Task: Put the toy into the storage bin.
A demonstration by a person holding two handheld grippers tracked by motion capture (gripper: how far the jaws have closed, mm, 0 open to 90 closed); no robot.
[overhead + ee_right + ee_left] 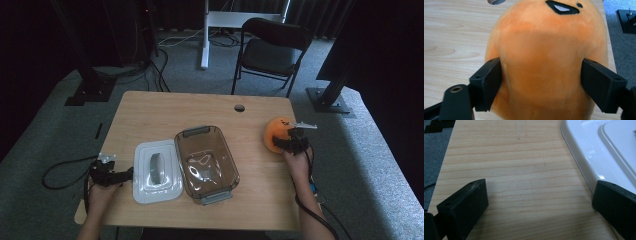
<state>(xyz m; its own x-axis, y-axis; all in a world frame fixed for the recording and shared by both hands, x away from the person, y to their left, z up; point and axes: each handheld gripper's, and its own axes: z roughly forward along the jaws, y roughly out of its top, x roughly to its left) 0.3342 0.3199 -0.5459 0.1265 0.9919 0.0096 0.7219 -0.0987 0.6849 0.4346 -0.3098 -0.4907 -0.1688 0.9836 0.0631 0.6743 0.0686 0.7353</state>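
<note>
Orange plush toy, egg-shaped with a stitched black mouth, sitting at the right of the high view near the table's right edge, well apart from the open container. Gripped there by the right gripper: in the right gripper view, both black jaws pressed against the plush toy's flanks, the fabric dented inward at each pad, so pinched rather than merely bracketed. Toy resting on the wooden table as far as can be told; no lift visible.

Centre of the high view: clear brown plastic container with grey end handles, open and apparently empty apart from reflections on its floor. Just left of it and touching or nearly touching along one side: white lid lying flat, a grey handle strip along its middle.

Lower left of the high view: left gripper held low at the table edge beside the lid. In the left gripper view, jaws spread wide with bare table between them and the lid's white rim at the right of the frame, close to the right-hand jaw but not clamped.

Judged progress: early. Lid already off, container ready, toy just seized. Likely left to do: lifting the toy, carrying it leftward across the frame into the container, releasing, then perhaps fitting the lid, with the left gripper well placed for that.
</note>
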